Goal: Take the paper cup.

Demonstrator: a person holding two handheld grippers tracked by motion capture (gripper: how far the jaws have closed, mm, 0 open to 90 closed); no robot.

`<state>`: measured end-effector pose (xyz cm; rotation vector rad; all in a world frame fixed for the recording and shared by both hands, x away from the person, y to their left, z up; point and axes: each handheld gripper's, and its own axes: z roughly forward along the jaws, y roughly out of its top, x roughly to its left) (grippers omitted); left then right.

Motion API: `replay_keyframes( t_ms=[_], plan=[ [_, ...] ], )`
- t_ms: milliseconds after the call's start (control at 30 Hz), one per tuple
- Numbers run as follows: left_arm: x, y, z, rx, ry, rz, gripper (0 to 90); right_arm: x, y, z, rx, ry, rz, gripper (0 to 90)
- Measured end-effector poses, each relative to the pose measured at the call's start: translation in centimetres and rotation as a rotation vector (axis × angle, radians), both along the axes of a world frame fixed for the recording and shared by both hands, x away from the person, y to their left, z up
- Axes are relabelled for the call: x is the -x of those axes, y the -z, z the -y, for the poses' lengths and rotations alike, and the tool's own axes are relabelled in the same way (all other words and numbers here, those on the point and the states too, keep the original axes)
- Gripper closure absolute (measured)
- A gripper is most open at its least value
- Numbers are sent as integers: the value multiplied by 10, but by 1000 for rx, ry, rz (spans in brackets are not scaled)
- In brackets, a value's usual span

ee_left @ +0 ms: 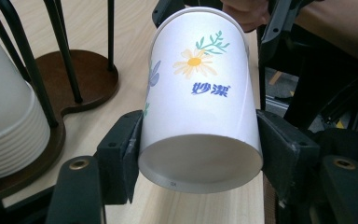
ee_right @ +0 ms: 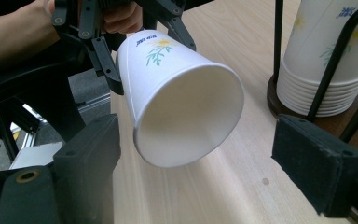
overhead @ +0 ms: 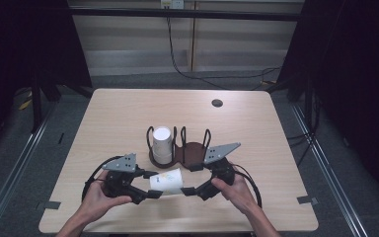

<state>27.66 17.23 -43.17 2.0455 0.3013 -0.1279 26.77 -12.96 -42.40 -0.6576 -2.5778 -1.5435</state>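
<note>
Paper cup held on its side above the table

The left gripper (ee_left: 200, 154) clamped the paper cup (ee_left: 199, 100) near its base, just before the cup rack (overhead: 192, 152). The right gripper (ee_right: 196, 163) stood wide around its rim, pads not touching.

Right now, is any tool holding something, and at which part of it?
The left tool holds a paper cup lying sideways, clamped across its narrow base end. The right tool stands open around the cup's wide rim without pressing on it.
</note>
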Motion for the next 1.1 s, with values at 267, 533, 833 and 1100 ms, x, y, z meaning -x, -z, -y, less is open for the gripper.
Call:
replay_keyframes(
  t_ms=[267,533,833,1100],
  plan=[
    [4,-5,4,43,-4,17,362,0,0,0,-69,-14,-2,145],
    [6,-9,6,71,4,26,361,0,0,3,-121,-29,-2,143],
    [6,-9,7,87,7,20,361,-1,4,-4,-136,-48,-12,157],
    [6,-9,9,82,19,18,360,-3,7,-6,-165,-70,-22,161]
  ],
)
